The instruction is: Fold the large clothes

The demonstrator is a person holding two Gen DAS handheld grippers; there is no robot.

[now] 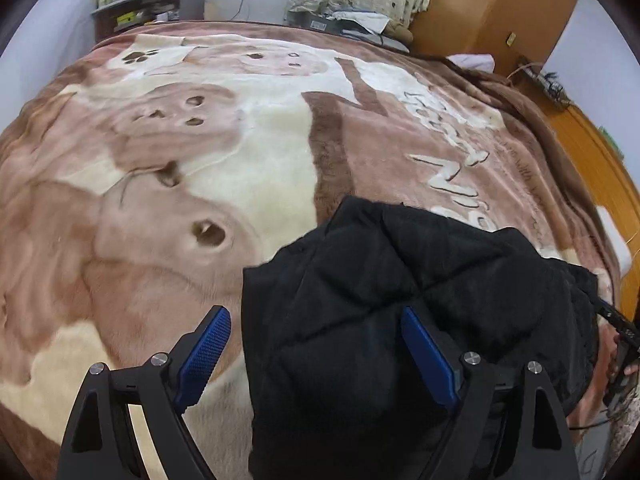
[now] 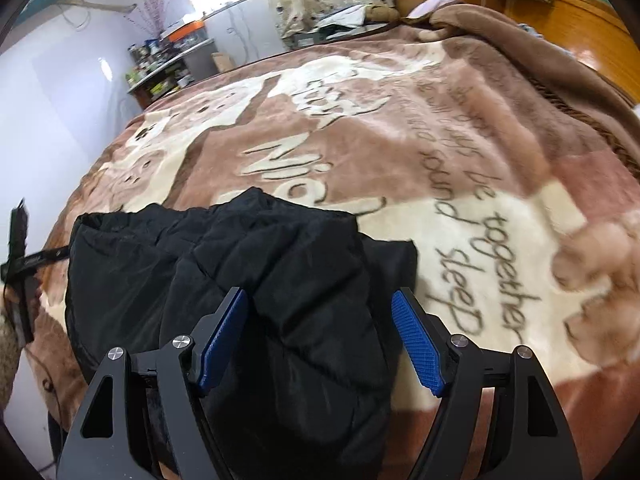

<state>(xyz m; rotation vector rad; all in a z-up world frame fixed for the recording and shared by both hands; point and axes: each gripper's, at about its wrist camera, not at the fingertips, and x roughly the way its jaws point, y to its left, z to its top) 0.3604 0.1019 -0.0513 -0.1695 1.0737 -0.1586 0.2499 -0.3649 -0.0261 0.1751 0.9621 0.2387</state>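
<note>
Both claws, left (image 1: 316,354) and right (image 2: 320,336), gape wide, gripping nothing, over the black jacket (image 1: 400,280) below.

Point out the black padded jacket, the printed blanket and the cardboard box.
black padded jacket (image 1: 380,300): left wrist view, on its quilted middle.
printed blanket (image 2: 400,152): right wrist view, on a bare brown patch beside the lettering.
cardboard box (image 1: 492,4): left wrist view, on its front face.

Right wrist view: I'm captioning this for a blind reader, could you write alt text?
A black padded jacket lies bunched on a brown and cream blanket with printed lettering. The right gripper is open above it, blue pads apart, the jacket's near edge between them.
</note>
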